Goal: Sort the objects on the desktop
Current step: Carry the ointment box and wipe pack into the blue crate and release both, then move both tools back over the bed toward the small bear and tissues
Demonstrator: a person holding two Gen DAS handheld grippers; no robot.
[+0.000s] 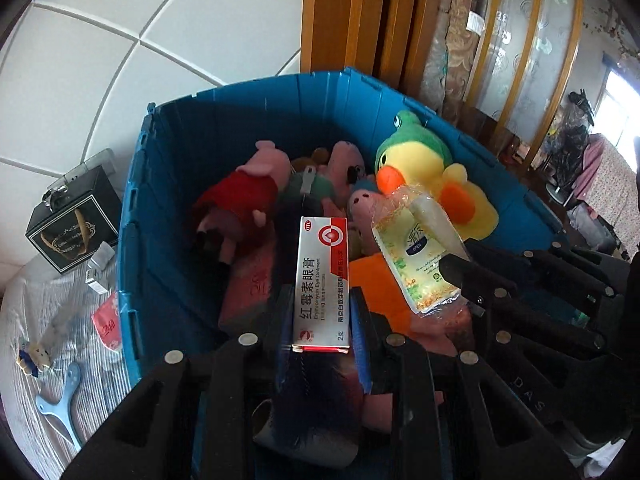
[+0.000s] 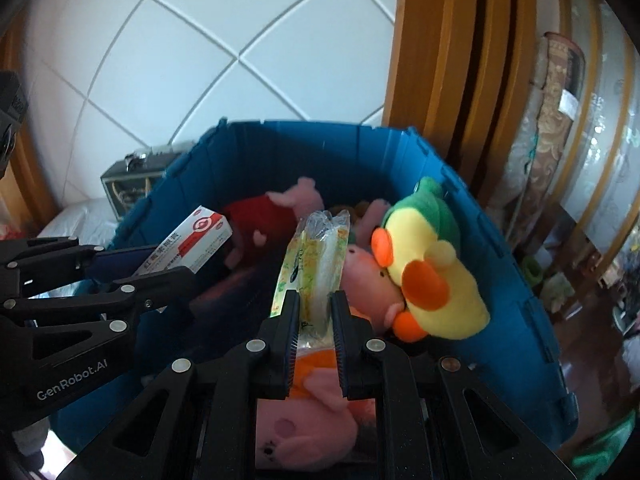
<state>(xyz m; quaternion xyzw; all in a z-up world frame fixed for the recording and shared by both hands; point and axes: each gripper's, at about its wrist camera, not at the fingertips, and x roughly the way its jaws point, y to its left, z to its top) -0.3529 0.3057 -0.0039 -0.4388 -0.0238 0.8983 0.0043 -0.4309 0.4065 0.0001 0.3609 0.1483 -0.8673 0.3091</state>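
My left gripper (image 1: 320, 312) is shut on a white and red eye ointment box (image 1: 322, 280) and holds it above the blue bin (image 1: 168, 208). It also shows in the right wrist view (image 2: 188, 248). My right gripper (image 2: 314, 312) is shut on a yellow-green tissue packet (image 2: 316, 264), also above the bin (image 2: 520, 308). The packet shows in the left wrist view (image 1: 416, 256). Inside the bin lie a yellow duck plush with a green hat (image 1: 424, 164), several pink pig plushes (image 1: 256, 188) and an orange item (image 1: 380, 292).
Left of the bin, on a striped cloth (image 1: 52, 320), stand a black gift box (image 1: 74, 224), a small bottle (image 1: 98, 270), a red packet (image 1: 106, 326), a small bear charm (image 1: 34, 356) and a blue plastic tool (image 1: 60, 404). A tiled wall and a wooden frame stand behind.
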